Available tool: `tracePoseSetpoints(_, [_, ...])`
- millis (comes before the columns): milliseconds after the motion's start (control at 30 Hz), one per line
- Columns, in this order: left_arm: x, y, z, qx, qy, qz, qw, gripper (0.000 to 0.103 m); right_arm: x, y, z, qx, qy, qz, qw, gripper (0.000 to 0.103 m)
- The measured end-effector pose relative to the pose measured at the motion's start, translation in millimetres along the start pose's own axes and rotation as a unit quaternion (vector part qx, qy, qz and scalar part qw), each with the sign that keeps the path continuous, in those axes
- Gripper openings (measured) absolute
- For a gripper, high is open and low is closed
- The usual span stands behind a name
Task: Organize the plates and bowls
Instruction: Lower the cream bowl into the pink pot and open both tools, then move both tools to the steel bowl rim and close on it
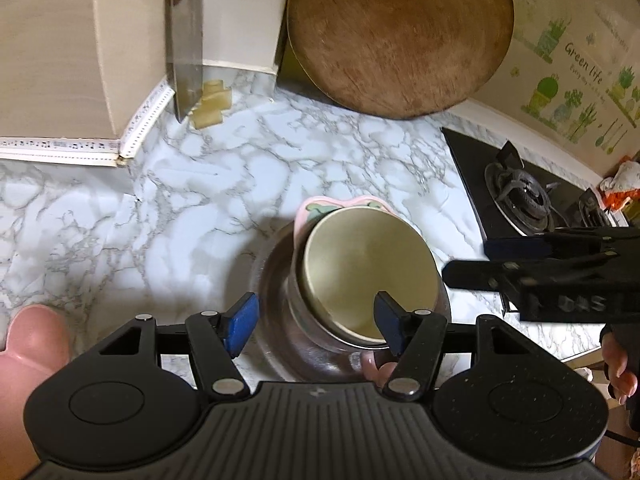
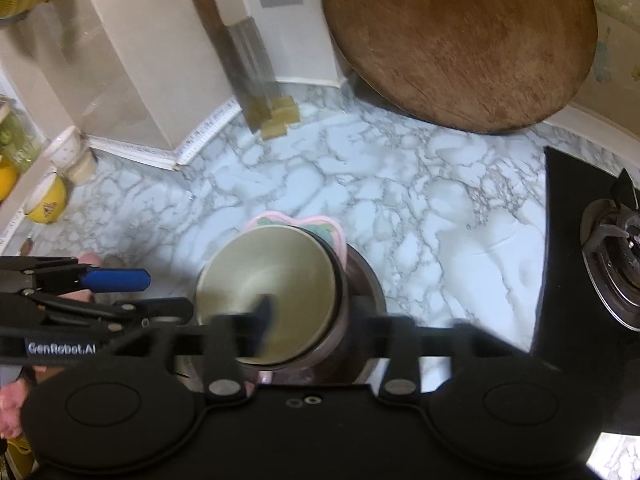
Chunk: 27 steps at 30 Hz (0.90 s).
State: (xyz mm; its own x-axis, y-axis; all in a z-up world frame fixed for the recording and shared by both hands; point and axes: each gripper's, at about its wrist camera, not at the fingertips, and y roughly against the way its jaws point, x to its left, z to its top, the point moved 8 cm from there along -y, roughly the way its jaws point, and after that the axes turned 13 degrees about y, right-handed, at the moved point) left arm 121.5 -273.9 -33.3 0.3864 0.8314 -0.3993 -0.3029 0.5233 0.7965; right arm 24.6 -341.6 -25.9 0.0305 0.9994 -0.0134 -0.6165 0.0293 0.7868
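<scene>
A cream bowl (image 1: 370, 272) sits nested in a steel bowl (image 1: 280, 292) with a pink flower-shaped plate (image 1: 320, 206) under it, on the marble counter (image 1: 200, 200). My left gripper (image 1: 316, 322) is open, its blue pads on either side of the stack's near left rim, the right pad inside the cream bowl. My right gripper (image 2: 312, 320) is blurred over the same cream bowl (image 2: 272, 276); one finger reaches into the bowl and the other is hidden behind the steel bowl (image 2: 364, 292). It also shows from the side in the left wrist view (image 1: 472, 260).
A round wooden board (image 1: 400, 36) leans on the back wall. A cleaver (image 1: 186, 52) stands by the corner next to a yellowish block (image 1: 212, 100). A gas stove (image 1: 528, 196) lies to the right. A pink dish (image 1: 32, 340) sits at left. Yellow and white bowls (image 2: 52, 196) sit far left.
</scene>
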Motion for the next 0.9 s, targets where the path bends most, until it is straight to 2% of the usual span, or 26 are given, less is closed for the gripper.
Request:
tracePoseSetpoints(33, [1.8,1.9,-0.4,-0.002,0.002,0.0,1.0,0.063,1.5,2.9,-0.1,-0.005,0.002,0.002,1.0,0.075])
tracePoseSetpoints(100, [4.9,5.8,-1.9,-0.009,0.003,-0.003,1.0,0.063,3.7,8.6,-0.6,-0.015,0.003,0.001,1.0,0.076])
tracePoseSetpoints(167, [7.0,10.3,-4.0,-0.021,0.0,-0.004,0.9998,0.063,7.6,17.6,-0.2,-0.033,0.016,-0.005,0.999,0.09])
tracePoseSetpoints(233, [9.9,16.6,-6.3,-0.042,-0.003,-0.002,0.9991,0.075,12.0,29.1,0.4,-0.061,0.037,-0.022,0.997,0.095])
tracePoseSetpoints(300, [13.1,23.1,-7.7,-0.068,0.0,-0.003,0.9976,0.078,16.7,41.5,0.9,-0.092,0.059,-0.032,0.993,0.101])
tracePoseSetpoints(433, [18.2,28.9,-10.8,-0.092,-0.001,-0.006,0.9957,0.078,22.8,54.1,-4.6,-0.121,0.089,-0.049,0.987,0.103])
tracePoseSetpoints(567, [25.2,26.7,-15.5,-0.1,0.008,-0.002,0.995,0.078,27.9,57.9,-12.4,-0.142,0.113,-0.07,0.981,0.103])
tracePoseSetpoints(767, [32.0,15.5,-22.2,-0.097,0.01,0.011,0.9952,0.078,21.3,55.6,-25.7,-0.164,0.091,-0.07,0.98,0.103])
tracePoseSetpoints(900, [36.3,2.2,-26.2,-0.084,0.011,0.019,0.9962,0.078,5.9,47.1,-34.5,-0.151,0.063,-0.069,0.984,0.103])
